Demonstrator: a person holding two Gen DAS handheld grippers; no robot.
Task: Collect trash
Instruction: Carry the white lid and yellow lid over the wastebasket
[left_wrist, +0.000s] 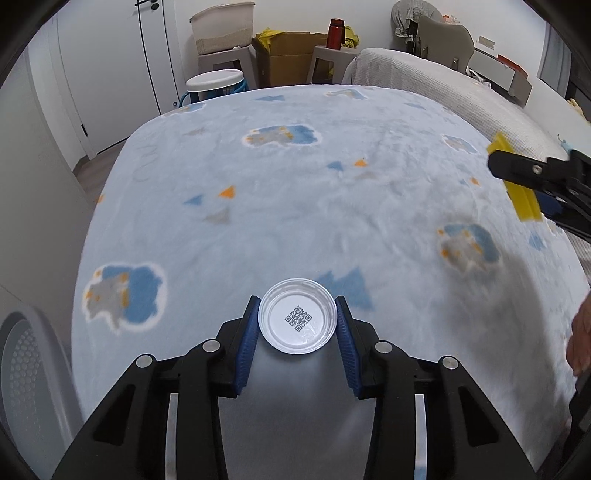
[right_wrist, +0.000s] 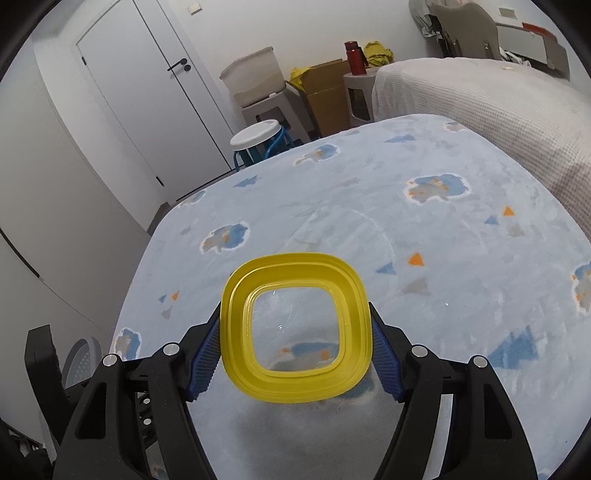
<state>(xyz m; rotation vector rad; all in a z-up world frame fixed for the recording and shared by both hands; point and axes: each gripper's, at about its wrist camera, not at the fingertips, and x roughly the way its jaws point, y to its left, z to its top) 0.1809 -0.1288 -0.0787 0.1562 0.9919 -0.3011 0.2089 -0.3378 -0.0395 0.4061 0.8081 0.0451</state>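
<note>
A small round clear plastic lid (left_wrist: 297, 321) with a printed square code sits between the blue pads of my left gripper (left_wrist: 297, 301), which touch its rim on both sides just above the light blue patterned tablecloth (left_wrist: 295, 184). My right gripper (right_wrist: 295, 308) is shut on a yellow square lid (right_wrist: 236, 306) with a clear centre, held tilted above the cloth (right_wrist: 443, 258). In the left wrist view that right gripper (left_wrist: 517, 170) and the yellow lid (left_wrist: 522, 203) show at the right edge.
A grey perforated basket (left_wrist: 26, 369) stands off the table's near left corner. Beyond the far edge are a white stool (left_wrist: 216, 83), a cardboard box (left_wrist: 288, 55) and a covered bed (left_wrist: 424, 85). A person's hand (left_wrist: 580, 339) is at the right edge.
</note>
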